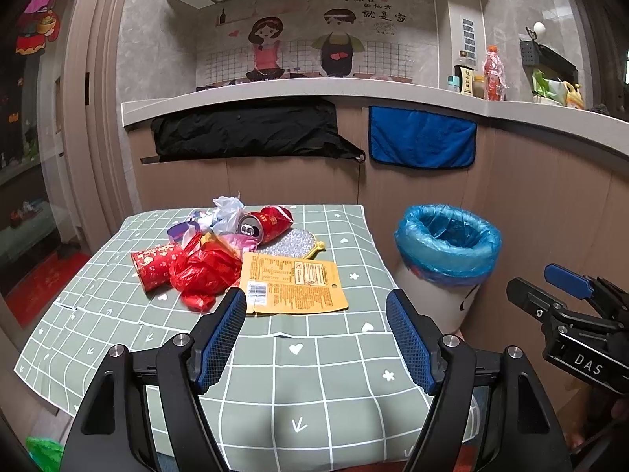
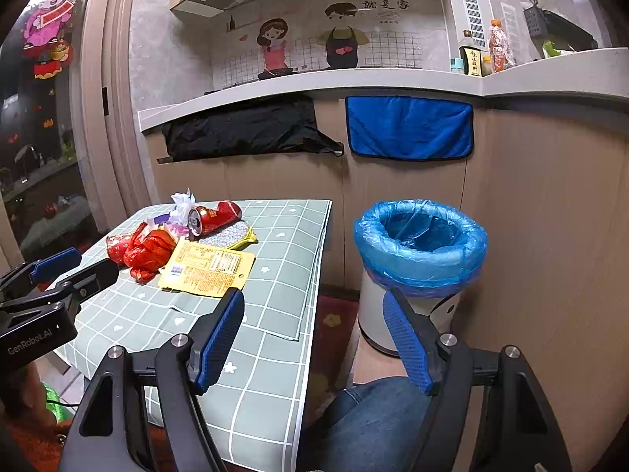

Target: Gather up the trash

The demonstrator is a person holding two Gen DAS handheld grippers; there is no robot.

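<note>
Nothing has been collected yet, as far as the views show. The trash sits in one heap on the far half of the table (image 1: 306, 354): a yellow pouch (image 1: 293, 281) nearest, a red bag (image 1: 204, 271) touching it at its 9 o'clock, a red cup (image 1: 151, 265) lying on its side beyond that at 9, a crushed can (image 1: 267, 224) at the pouch's 12 o'clock resting on a silver scourer (image 1: 291, 242), and white wrappers (image 1: 228, 208) at the can's 10 o'clock. The bin (image 1: 448, 251), lined with a blue bag, stands on the floor just off the table's edge at 3 o'clock from the heap; what shows of its inside looks empty, though the bottom is hidden. The left gripper (image 1: 316, 306) hovers above the near table with its jaws spread wide and nothing between them, its tips pointing at the pouch's near edge. The right gripper (image 2: 312, 303) is equally wide open and empty, held over the table's right edge, with the bin at its 1 o'clock and a denim knee below it. By my reading the whole job is ahead: every piece needs picking up and dropping in the bin, and the pouch looks like the easiest first grab, being closest to both tools.
</note>
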